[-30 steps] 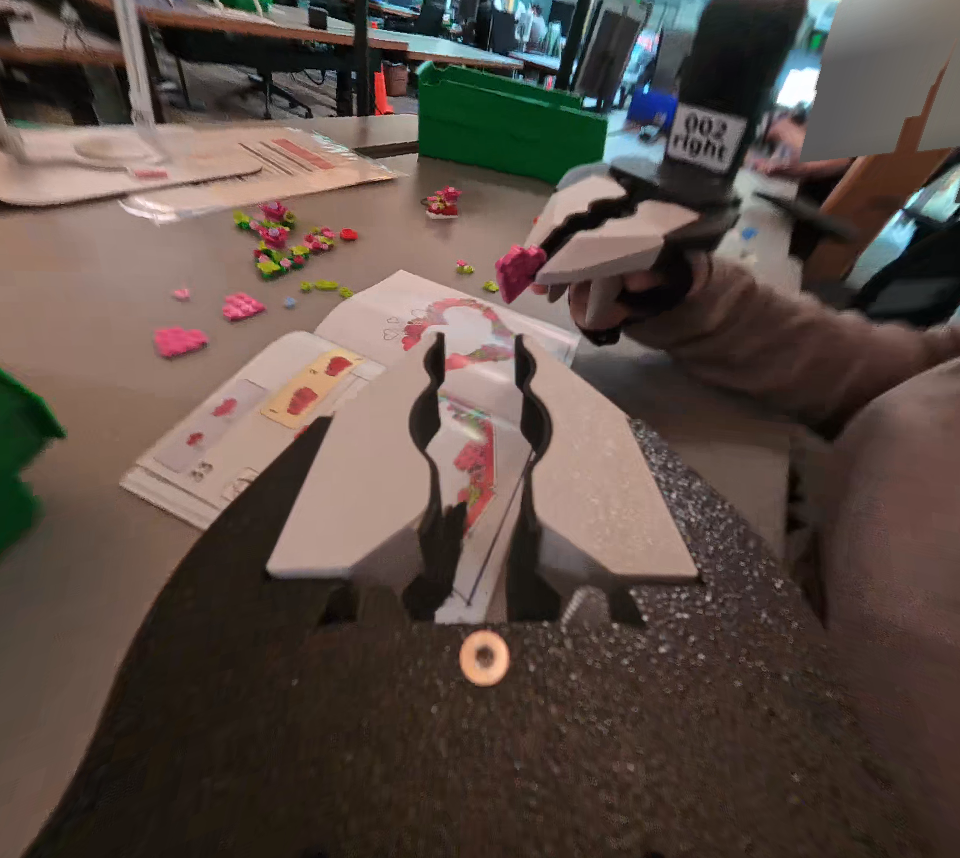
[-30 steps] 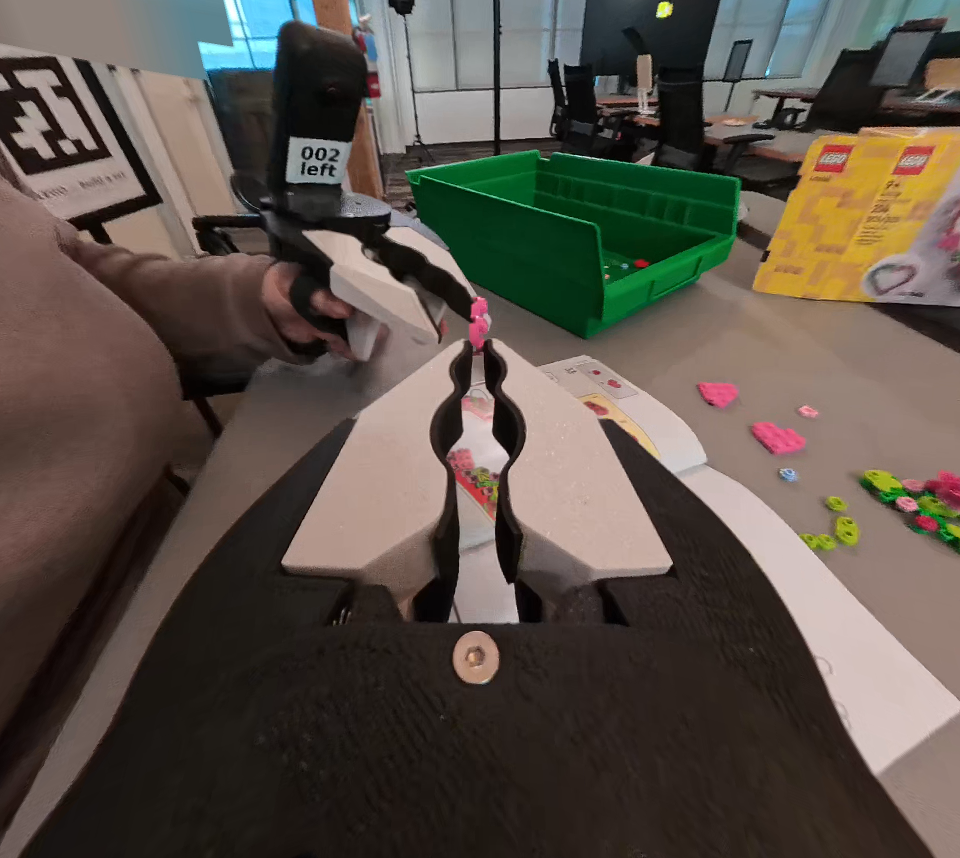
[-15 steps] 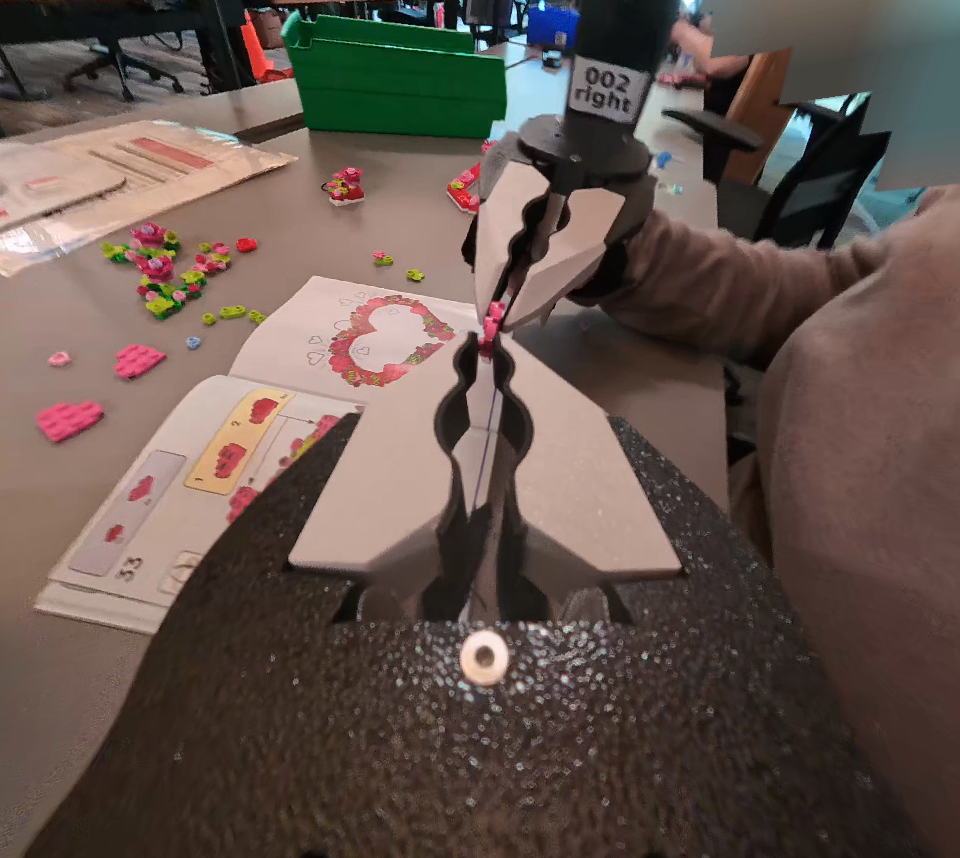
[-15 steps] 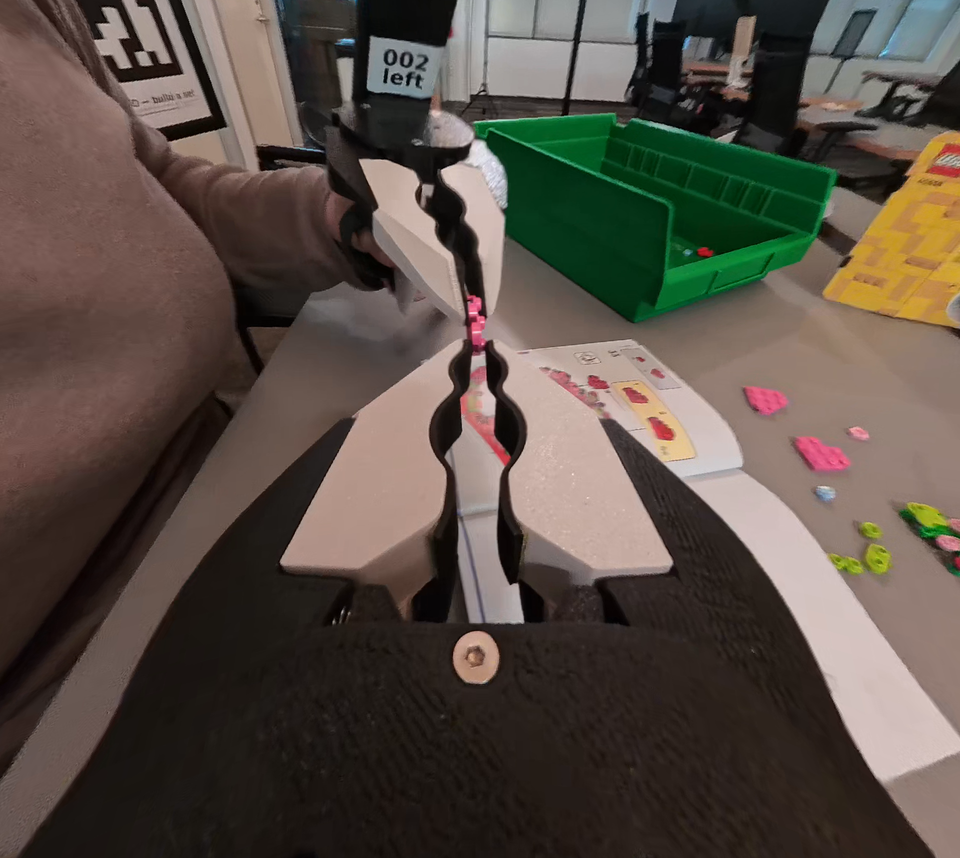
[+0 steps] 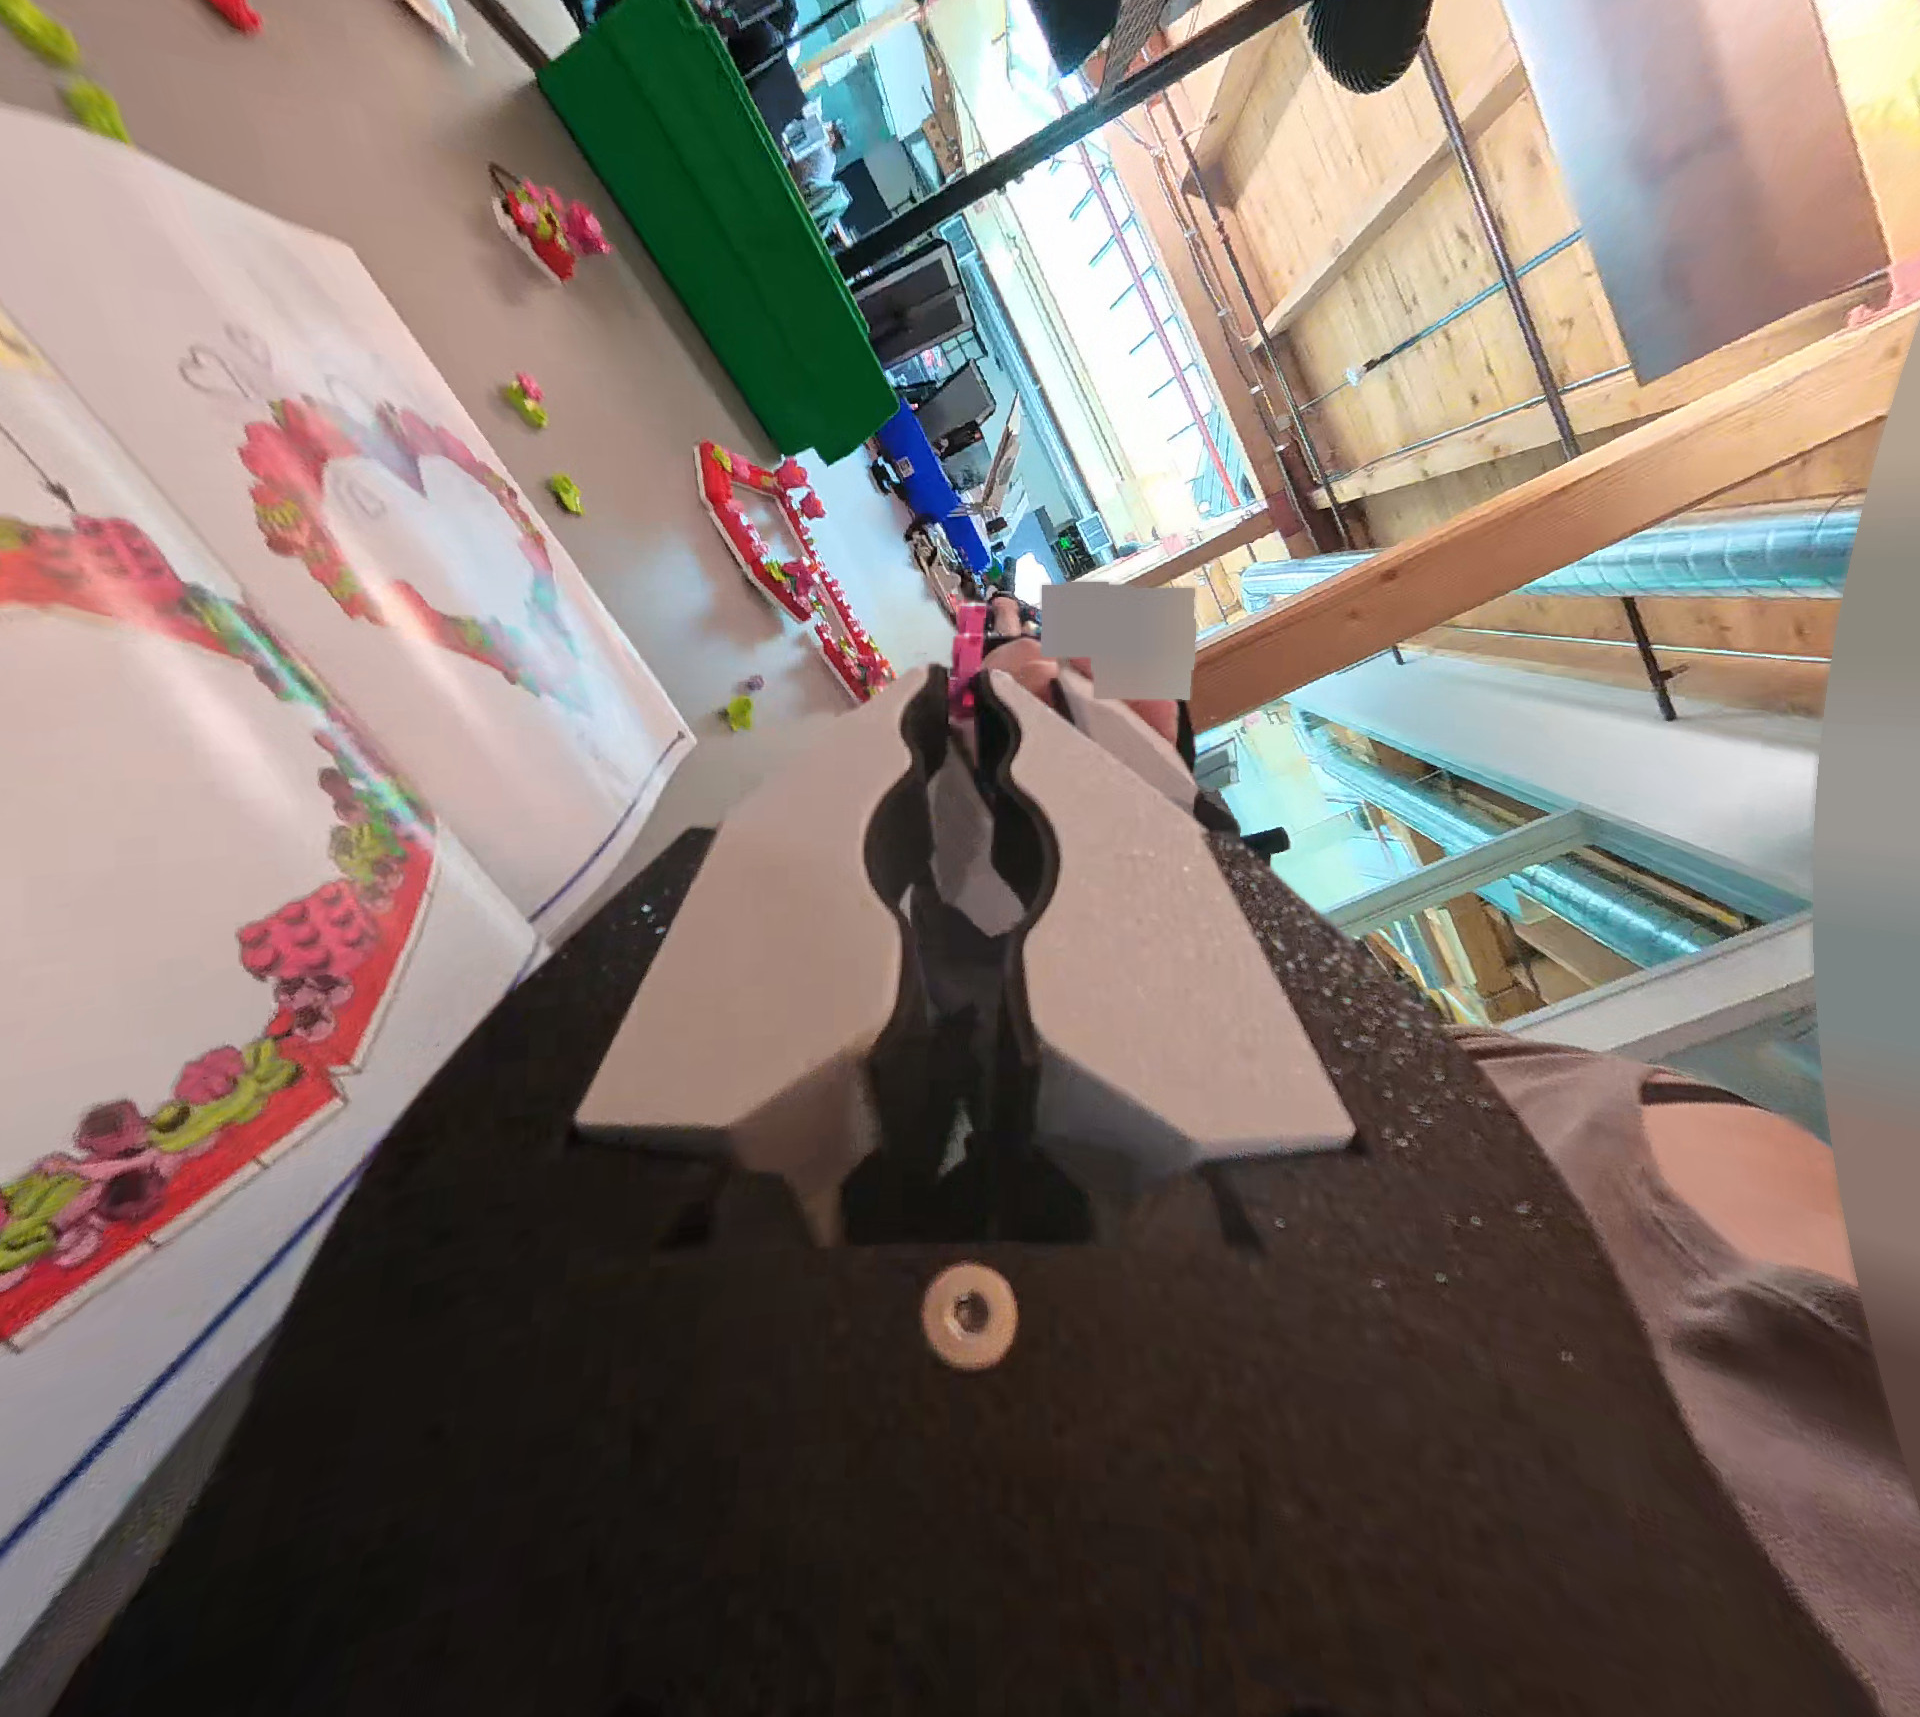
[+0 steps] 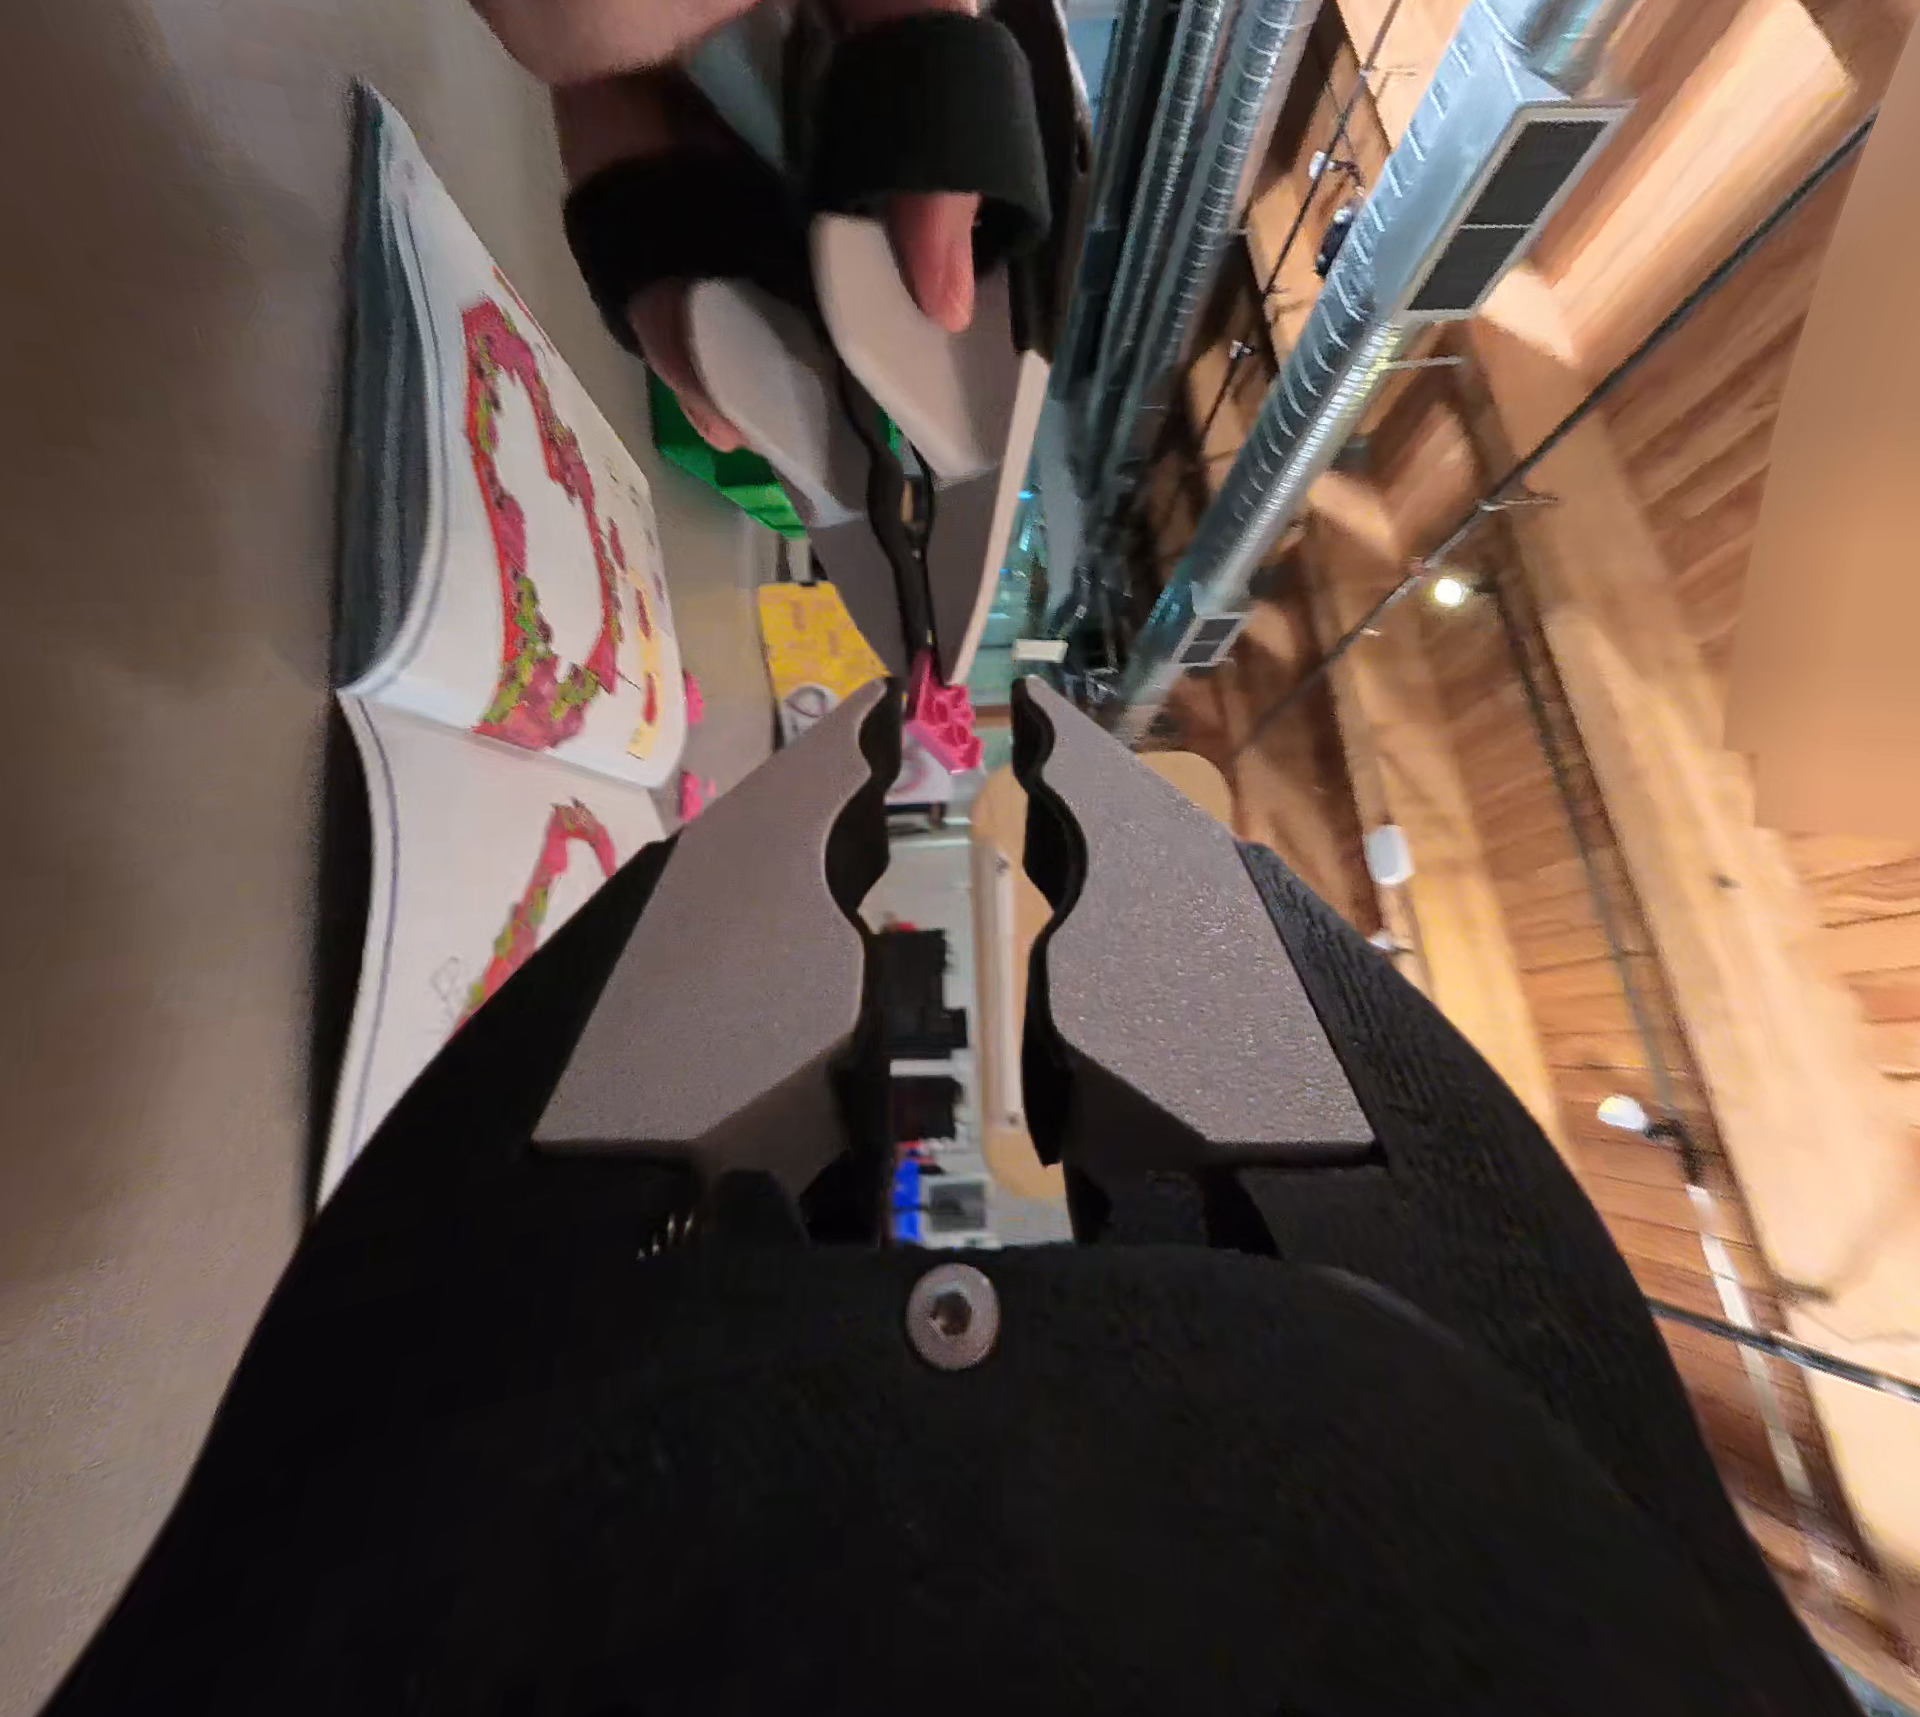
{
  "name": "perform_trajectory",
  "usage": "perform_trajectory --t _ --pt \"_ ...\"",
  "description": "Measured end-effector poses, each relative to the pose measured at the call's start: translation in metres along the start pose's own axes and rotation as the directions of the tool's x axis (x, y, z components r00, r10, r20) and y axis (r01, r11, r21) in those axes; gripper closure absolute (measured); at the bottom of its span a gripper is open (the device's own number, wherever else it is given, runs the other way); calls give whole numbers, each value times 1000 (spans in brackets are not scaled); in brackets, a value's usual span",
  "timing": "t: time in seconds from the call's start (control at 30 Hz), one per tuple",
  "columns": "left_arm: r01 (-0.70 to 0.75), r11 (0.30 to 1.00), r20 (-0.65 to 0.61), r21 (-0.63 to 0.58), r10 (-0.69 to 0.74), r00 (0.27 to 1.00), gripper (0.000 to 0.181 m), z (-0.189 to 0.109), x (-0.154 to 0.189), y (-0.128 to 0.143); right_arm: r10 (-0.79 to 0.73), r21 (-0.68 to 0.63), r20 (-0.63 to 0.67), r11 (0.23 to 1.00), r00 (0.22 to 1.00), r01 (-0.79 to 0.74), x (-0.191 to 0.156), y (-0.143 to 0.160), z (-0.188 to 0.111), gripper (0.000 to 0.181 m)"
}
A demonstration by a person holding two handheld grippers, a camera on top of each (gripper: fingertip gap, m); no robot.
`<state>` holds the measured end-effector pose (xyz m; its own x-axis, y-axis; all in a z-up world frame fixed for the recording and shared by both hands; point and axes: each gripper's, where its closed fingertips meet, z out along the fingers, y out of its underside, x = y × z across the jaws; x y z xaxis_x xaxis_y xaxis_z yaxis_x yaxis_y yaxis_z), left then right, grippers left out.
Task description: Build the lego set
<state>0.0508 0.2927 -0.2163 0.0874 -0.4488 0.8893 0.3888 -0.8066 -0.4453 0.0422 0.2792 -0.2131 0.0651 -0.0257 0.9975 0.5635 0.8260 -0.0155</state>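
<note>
My left gripper [image 5: 966, 680] is shut on a small pink lego piece [image 5: 968, 644] that sticks out past its tips. The right wrist view shows the same pink piece [image 6: 940, 717] pinched at the tip of the left gripper [image 6: 928, 644], with a hand on its handle. My right gripper [image 6: 954, 701] is open, its jaws standing on either side of the piece without gripping it. In the left wrist view the right gripper's finger [image 5: 1117, 732] is mostly hidden behind my left fingers. Both views are rolled sideways, with the table on the left.
The open instruction booklet [image 5: 312, 524] lies on the grey table, also in the right wrist view [image 6: 447, 607]. A partly built red heart frame [image 5: 774, 545], a green bin [image 5: 717, 213], a small flower build [image 5: 545, 228] and loose green bits lie beyond. A yellow box [image 6: 816, 644] stands farther off. Less than 4 cm separates the two grippers' tips.
Both grippers have rolled sideways and tilted up. The right gripper, which held the pink piece, has opened. The left gripper now grips the piece alone.
</note>
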Motion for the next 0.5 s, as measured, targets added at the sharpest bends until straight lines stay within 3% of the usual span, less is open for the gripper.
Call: perform_trajectory --t 0.1,0.23,0.27,0.33,0.5 --pt "54 999 -33 -3 -54 998 180 2 5 4 -78 -32 12 996 997 78 -3 1 -4 180" --pt "11 1000 -23 5 -11 1000 178 4 8 10 -85 -94 41 992 996 88 -3 4 -13 181" --pt "-33 999 -12 25 33 999 170 2 9 8 -69 -125 57 989 996 75 -3 9 -17 181" --pt "-154 986 35 71 152 988 156 -8 10 -3 -6 -199 91 980 996 24 -5 23 -33 181" --pt "-397 910 193 120 371 908 163 -39 6 -29 293 -362 358 919 887 -157 -52 38 -89 181"
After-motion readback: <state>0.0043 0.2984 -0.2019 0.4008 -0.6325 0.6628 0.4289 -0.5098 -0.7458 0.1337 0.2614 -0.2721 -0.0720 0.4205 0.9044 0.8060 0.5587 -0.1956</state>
